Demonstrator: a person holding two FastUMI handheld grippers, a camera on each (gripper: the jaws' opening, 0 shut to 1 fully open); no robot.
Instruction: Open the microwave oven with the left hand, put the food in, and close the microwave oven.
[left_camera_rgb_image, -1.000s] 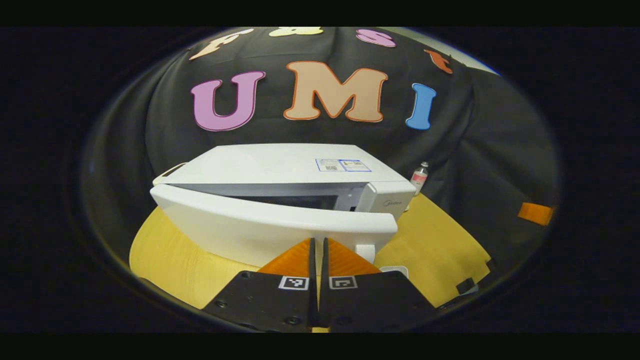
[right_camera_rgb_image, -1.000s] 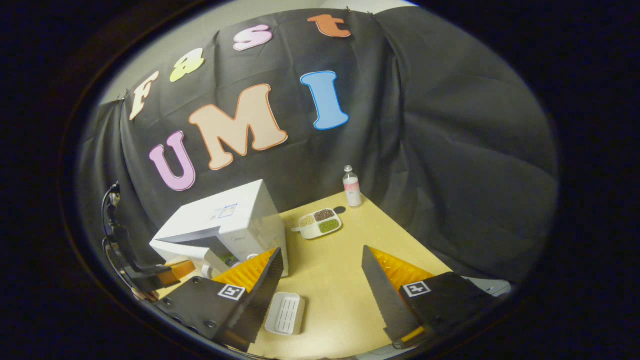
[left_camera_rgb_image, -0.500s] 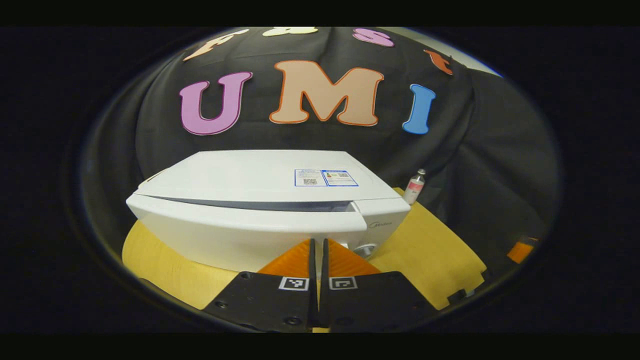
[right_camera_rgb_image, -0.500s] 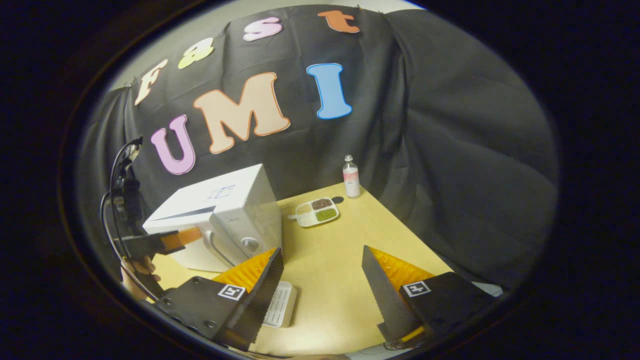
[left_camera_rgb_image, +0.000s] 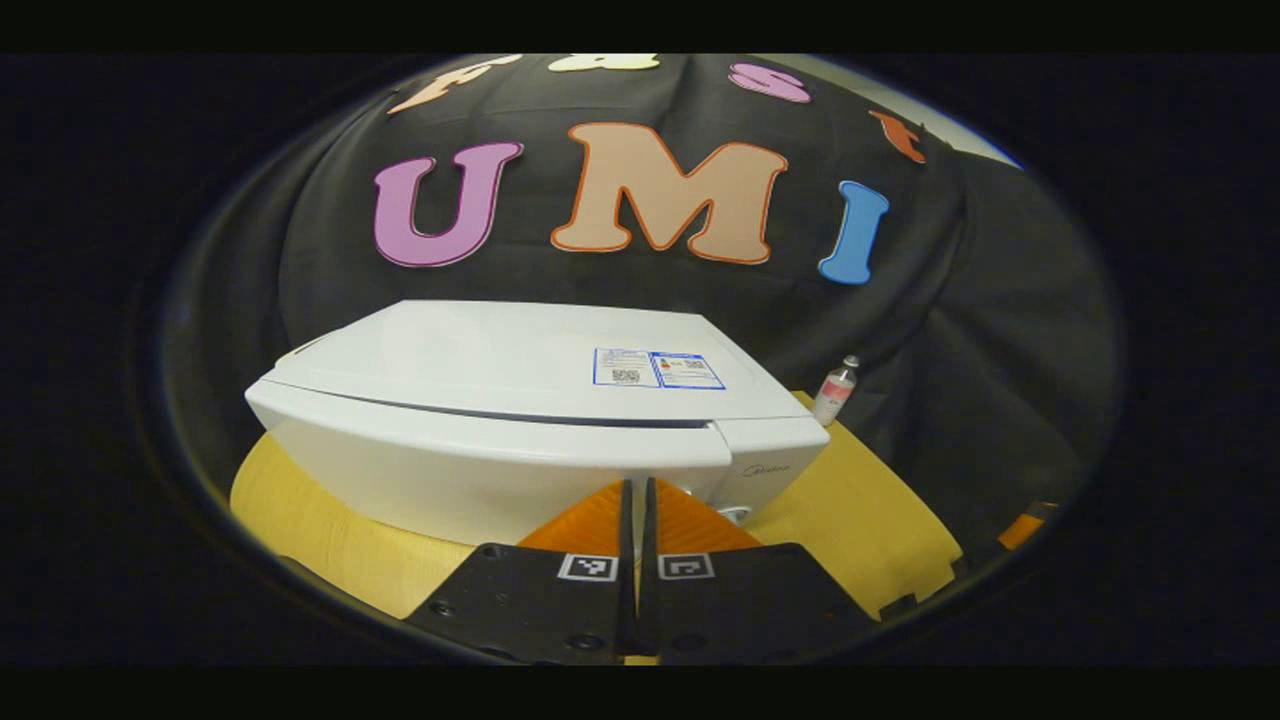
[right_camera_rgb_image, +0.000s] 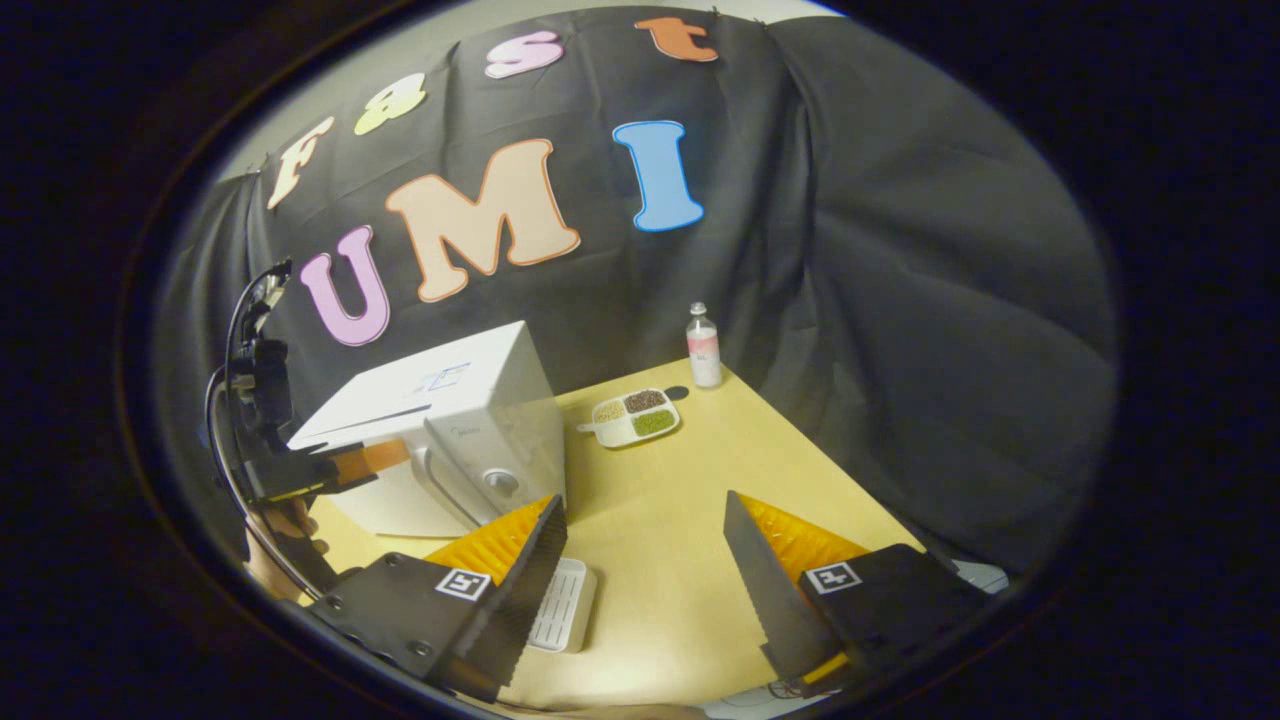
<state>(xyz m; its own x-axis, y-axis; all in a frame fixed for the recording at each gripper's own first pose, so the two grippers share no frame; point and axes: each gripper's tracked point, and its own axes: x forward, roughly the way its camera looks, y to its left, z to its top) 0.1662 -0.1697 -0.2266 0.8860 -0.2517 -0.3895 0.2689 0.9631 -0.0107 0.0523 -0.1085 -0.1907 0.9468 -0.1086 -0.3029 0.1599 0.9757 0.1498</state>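
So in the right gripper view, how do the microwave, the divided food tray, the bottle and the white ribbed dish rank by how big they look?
1. microwave, by far
2. white ribbed dish, though it is nearest the camera and partly hidden
3. divided food tray
4. bottle, close to the tray, so unsure

1. Left gripper view sits low and close, facing the microwave oven (left_camera_rgb_image: 520, 420) front-on, with the booth wall behind it.
2. Right gripper view rides higher and farther back, looking down across the counter (right_camera_rgb_image: 690, 520) toward the corner.
3. Both views share the microwave oven, the counter, and the small bottle (left_camera_rgb_image: 835, 390) (right_camera_rgb_image: 704, 346) by the wall.
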